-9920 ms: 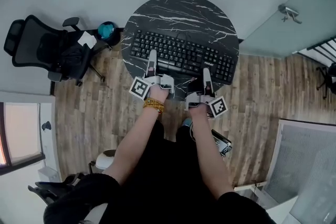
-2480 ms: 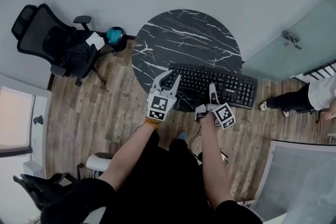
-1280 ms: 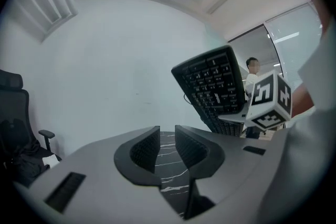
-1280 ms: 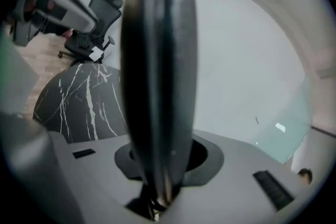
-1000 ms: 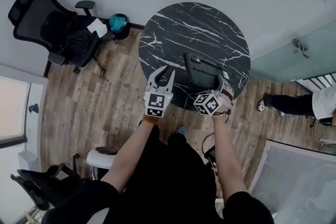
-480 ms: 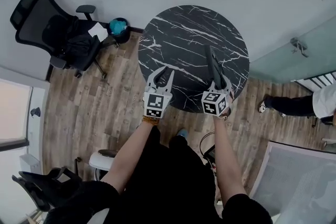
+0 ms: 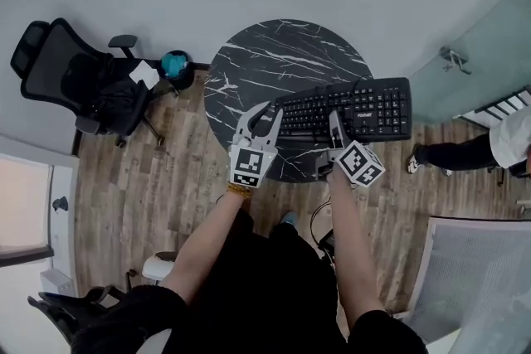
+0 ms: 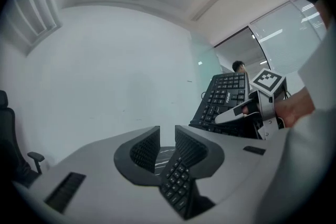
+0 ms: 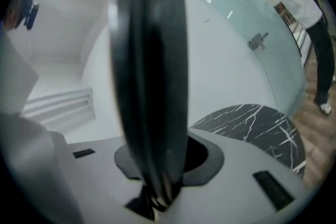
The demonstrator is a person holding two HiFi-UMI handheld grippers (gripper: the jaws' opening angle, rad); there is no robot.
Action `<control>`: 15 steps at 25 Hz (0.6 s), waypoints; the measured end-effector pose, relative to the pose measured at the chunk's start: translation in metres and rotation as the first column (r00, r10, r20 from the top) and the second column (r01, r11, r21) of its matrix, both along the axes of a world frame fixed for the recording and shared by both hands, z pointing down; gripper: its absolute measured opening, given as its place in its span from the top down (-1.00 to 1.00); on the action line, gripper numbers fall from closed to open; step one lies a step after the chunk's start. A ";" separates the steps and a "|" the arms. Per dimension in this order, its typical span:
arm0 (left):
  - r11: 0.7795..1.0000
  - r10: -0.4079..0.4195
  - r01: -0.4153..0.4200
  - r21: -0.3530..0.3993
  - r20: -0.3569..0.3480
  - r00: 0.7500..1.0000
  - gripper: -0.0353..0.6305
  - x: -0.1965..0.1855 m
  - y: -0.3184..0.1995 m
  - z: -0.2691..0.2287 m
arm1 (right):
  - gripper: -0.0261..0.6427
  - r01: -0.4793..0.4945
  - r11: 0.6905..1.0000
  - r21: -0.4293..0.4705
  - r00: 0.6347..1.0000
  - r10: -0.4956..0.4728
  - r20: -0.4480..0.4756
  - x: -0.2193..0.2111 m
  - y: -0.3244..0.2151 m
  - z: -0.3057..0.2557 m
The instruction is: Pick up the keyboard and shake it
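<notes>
The black keyboard (image 7: 358, 107) hangs in the air over the near right rim of the round black marble table (image 7: 274, 62), keys up and roughly level. My right gripper (image 7: 333, 122) is shut on its near long edge; in the right gripper view the keyboard (image 9: 152, 86) is a blurred, edge-on slab between the jaws of my right gripper (image 9: 165, 161). My left gripper (image 7: 267, 113) stands open at the keyboard's left end. In the left gripper view, a strip of keys lies low beside one finger of my left gripper (image 8: 167, 136). Contact there is unclear. Further right is the rest of the keyboard (image 8: 223, 99).
A black office chair (image 7: 75, 79) and a teal ball (image 7: 172, 64) stand left of the table on the wood floor. A glass door with a handle (image 7: 452, 58) is at the right, and a person (image 7: 508, 147) stands by it. A white stool (image 7: 158, 265) is near my legs.
The keyboard, underside up a second ago and edge-on half a second ago, has swung round in the right gripper to lie keys up. The left gripper has stayed open beside it.
</notes>
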State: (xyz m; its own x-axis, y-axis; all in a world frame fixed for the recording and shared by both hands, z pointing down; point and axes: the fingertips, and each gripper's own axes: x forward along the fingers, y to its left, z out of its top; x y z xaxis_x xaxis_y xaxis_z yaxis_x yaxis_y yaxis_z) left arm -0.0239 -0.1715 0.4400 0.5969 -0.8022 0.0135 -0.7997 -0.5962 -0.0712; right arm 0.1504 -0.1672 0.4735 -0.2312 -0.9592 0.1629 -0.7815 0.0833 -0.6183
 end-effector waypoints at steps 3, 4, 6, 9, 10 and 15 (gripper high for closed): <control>1.000 0.021 -0.021 0.014 0.007 1.000 0.61 0.010 0.004 -0.005 | 0.62 -0.004 1.000 0.019 0.972 -0.001 0.234 0.001 0.010 0.005; 1.000 0.027 -0.027 0.013 0.011 1.000 0.61 0.012 0.005 -0.004 | 0.62 -0.006 1.000 0.021 0.953 -0.001 0.302 0.000 0.014 0.010; 0.999 0.036 -0.037 0.009 0.027 0.999 0.61 0.014 0.008 0.000 | 0.62 -0.010 1.000 0.021 0.911 0.001 0.413 -0.001 0.023 0.021; 0.999 0.048 -0.048 0.001 0.053 0.997 0.61 0.013 0.015 0.008 | 0.62 -0.006 1.000 0.024 0.864 -0.007 0.503 -0.006 0.034 0.036; 0.999 0.050 -0.050 -0.003 0.059 0.997 0.61 0.012 0.017 0.011 | 0.62 -0.002 1.000 0.027 0.853 -0.012 0.522 -0.008 0.038 0.040; 0.998 0.048 -0.046 -0.030 0.077 0.996 0.61 0.008 0.024 0.027 | 0.62 0.019 1.000 -0.001 0.818 -0.015 0.575 -0.022 0.048 0.065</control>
State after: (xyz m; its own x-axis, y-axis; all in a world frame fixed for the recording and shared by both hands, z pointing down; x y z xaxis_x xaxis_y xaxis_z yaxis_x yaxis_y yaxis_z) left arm -0.0163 -0.1474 0.4668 0.6304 -0.7718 0.0831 -0.7632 -0.6358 -0.1149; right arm 0.1286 -0.1189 0.5386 -0.3007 -0.9537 0.0013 -0.2827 0.0878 -0.9552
